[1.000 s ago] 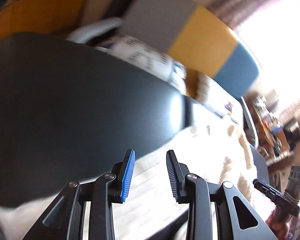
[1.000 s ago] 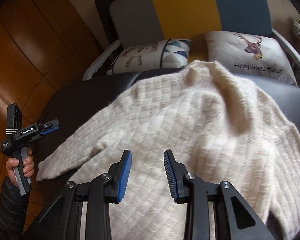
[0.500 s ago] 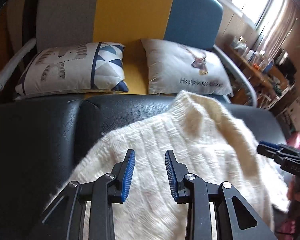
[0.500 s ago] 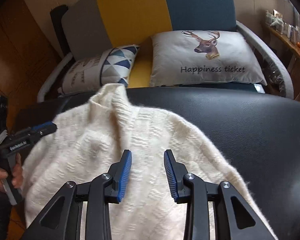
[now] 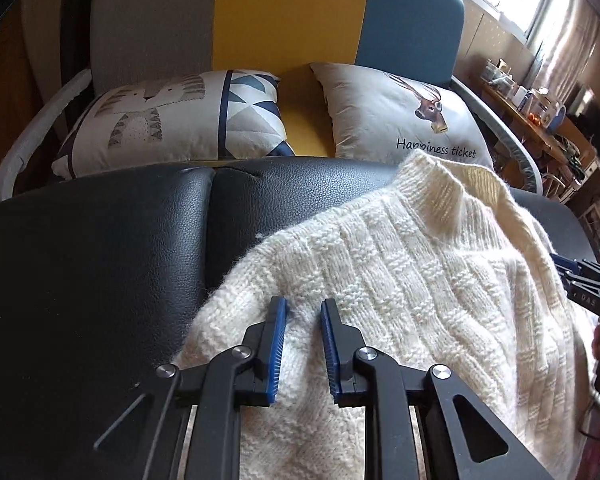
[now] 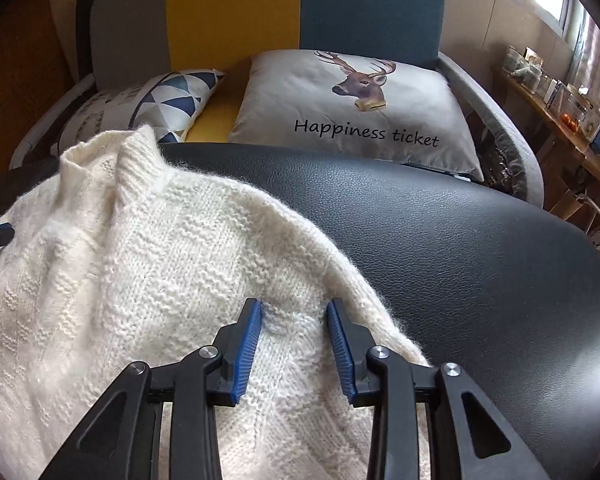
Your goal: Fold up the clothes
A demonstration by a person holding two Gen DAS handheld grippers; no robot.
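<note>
**Left wrist view: one sweater, two grippers at its shoulders**

Item: cream knit sweater [image 5: 420, 288], count one, lying on black leather surface [image 5: 100, 272], collar toward 12 o'clock, long axis 12-to-6.
Left gripper [image 5: 303, 312]: fingers parted narrowly, knit bunched between them at the sweater's 9 o'clock shoulder; grip not confirmed.
Right gripper [image 6: 295, 316]: fingers spread wide over the 3 o'clock shoulder, nothing pinched.
Both equally near.
Cushions: two, at 12 o'clock.

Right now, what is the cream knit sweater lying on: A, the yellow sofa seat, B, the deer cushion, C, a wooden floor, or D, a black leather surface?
D: the cream knit sweater is spread over the black leather surface, in front of the deer cushion.
</note>
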